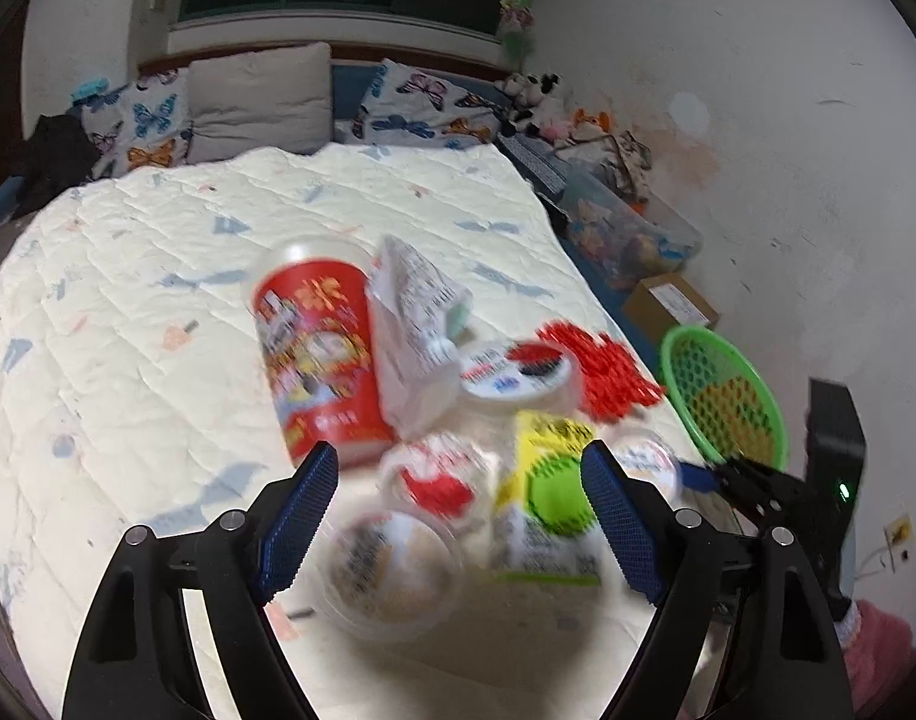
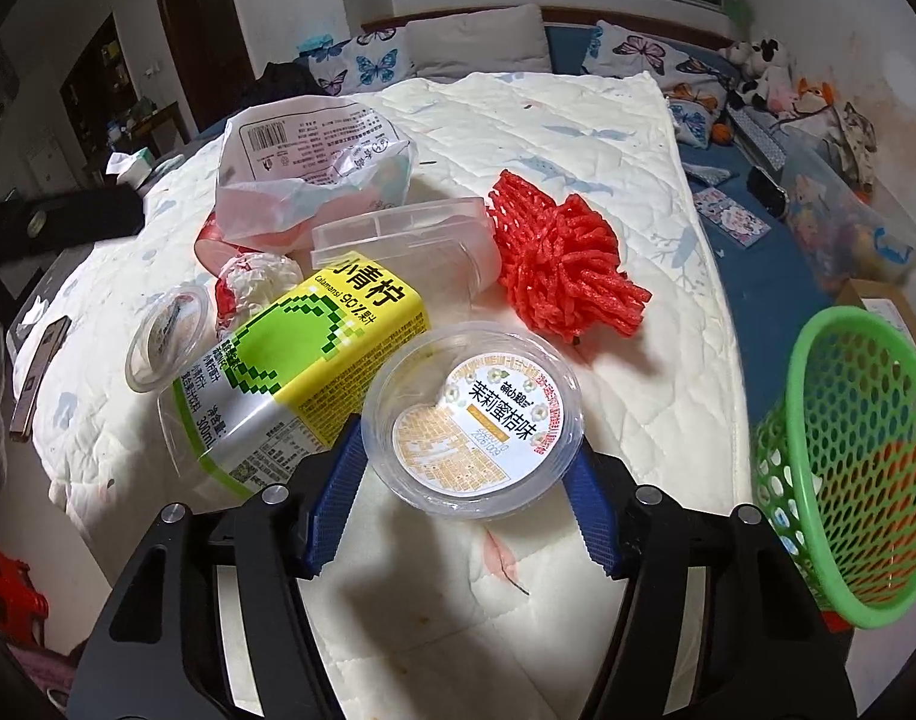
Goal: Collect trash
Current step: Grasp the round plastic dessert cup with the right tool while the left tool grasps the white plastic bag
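Trash lies in a pile on the white quilted bed (image 2: 578,120). In the right wrist view my right gripper (image 2: 467,450) has its jaws on both sides of a clear round cup with a printed lid (image 2: 476,414); real grip cannot be told. Beside it lie a yellow-green drink bottle (image 2: 302,354), a red foam net (image 2: 566,264), a clear tub (image 2: 410,240) and a plastic bag (image 2: 314,162). In the blurred left wrist view my left gripper (image 1: 458,468) is open over the pile: a red cup (image 1: 320,354), a small clear cup (image 1: 392,570), the bottle (image 1: 548,492).
A green mesh basket (image 2: 842,462) stands tilted off the bed's right edge, also in the left wrist view (image 1: 722,396). A cardboard box (image 1: 668,300) and a clear toy bin (image 1: 626,228) sit on the floor by the wall. Pillows (image 1: 254,102) lie at the headboard.
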The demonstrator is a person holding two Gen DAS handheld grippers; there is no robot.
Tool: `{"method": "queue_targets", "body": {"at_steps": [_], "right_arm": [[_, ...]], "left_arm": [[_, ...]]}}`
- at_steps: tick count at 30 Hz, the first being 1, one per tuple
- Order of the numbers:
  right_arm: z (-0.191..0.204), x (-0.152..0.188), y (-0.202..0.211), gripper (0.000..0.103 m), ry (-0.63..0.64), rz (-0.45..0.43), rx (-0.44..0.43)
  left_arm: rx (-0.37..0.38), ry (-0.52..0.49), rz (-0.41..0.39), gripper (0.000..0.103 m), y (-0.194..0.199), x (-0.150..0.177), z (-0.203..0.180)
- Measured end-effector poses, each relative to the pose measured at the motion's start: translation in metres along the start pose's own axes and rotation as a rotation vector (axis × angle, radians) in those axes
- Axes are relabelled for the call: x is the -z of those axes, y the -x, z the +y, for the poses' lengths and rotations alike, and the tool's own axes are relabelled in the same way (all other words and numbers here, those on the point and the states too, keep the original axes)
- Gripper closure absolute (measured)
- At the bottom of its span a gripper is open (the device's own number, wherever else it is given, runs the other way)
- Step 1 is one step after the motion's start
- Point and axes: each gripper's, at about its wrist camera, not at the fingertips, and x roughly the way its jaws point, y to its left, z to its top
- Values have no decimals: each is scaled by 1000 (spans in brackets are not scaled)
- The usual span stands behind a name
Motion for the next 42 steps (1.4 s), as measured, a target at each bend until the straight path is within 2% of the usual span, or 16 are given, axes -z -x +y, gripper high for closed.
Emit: {"method": "queue_targets", "body": {"at_steps": [3, 6, 14, 20, 24, 26, 27, 28, 35, 42], "right_arm": [[0, 0, 2, 40, -6, -4, -3], [2, 0, 6, 40, -6, -12, -4], [0, 1, 18, 40, -7, -29, 4], [-4, 4, 22, 40, -27, -30, 10], [-7, 7, 24, 40, -37, -32, 13], [-8, 8, 26, 40, -43, -36, 15], [-8, 8, 27, 39, -45, -37, 16], [-9, 8, 28, 39, -48, -39, 16], [-14, 9, 38, 39, -67, -60, 26], [-27, 11, 50, 39, -98, -82, 53]], "left_arm": [[-20, 10, -21, 29, -2, -12, 5], [-56, -6, -43, 30, -10, -27, 7], [-91, -31, -21, 37, -36, -49, 12], [-90, -34, 28, 54, -56, -48, 17], [-76, -31, 47, 73, -60, -45, 18], [-79, -23, 48, 79, -60, -44, 19], [-73, -17, 47, 87, -58, -43, 20], [-65, -12, 46, 88, -57, -43, 20], [-45, -16, -4, 90, -36, -45, 15], [7, -43, -55, 90, -11, -51, -6]]}}
